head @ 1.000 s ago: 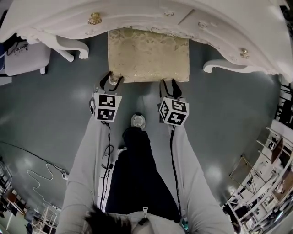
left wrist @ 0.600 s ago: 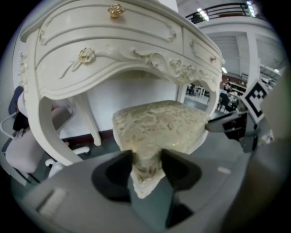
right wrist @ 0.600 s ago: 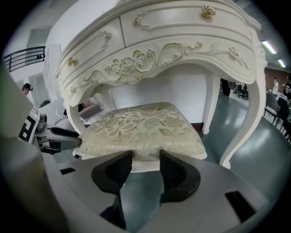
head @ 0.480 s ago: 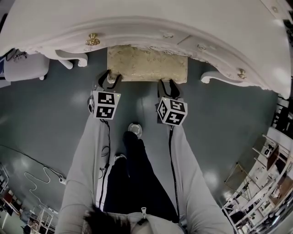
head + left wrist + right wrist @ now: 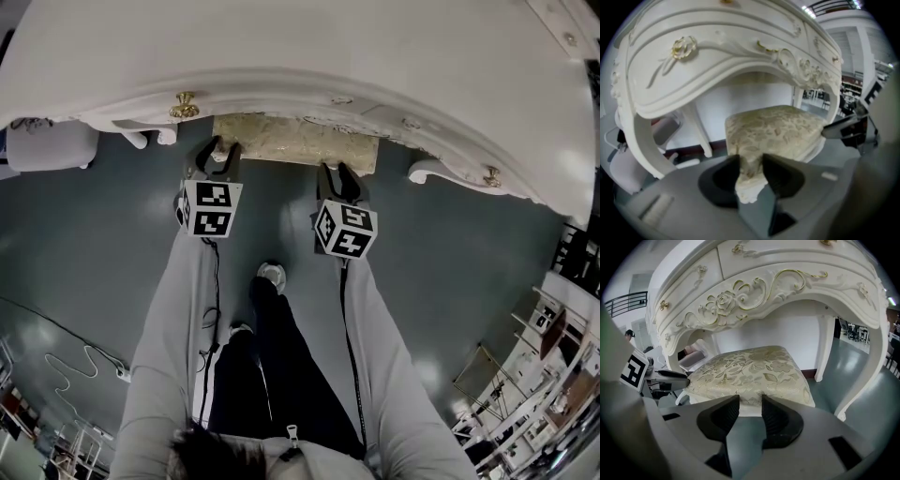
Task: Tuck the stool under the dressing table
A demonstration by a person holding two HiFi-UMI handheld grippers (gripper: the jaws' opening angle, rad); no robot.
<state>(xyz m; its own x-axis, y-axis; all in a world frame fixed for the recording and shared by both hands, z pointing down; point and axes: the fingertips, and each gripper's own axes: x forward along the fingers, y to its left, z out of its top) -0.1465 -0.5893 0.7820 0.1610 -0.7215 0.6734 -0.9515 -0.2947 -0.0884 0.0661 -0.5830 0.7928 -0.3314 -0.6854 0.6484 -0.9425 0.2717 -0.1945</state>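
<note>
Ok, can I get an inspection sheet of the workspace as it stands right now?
Surface: grey floor, glossy.
Job's things: stool mostly under the dressing table; only its near cushion edge shows from above.
Clutter: nothing seen.
Grippers: left tool shut on the stool's near corner; right tool has its tips at the front edge, grip unclear.
Cables: leads run down both sleeves; white cord loose on the floor.
Surroundings: white chair at left; racks at right.
</note>
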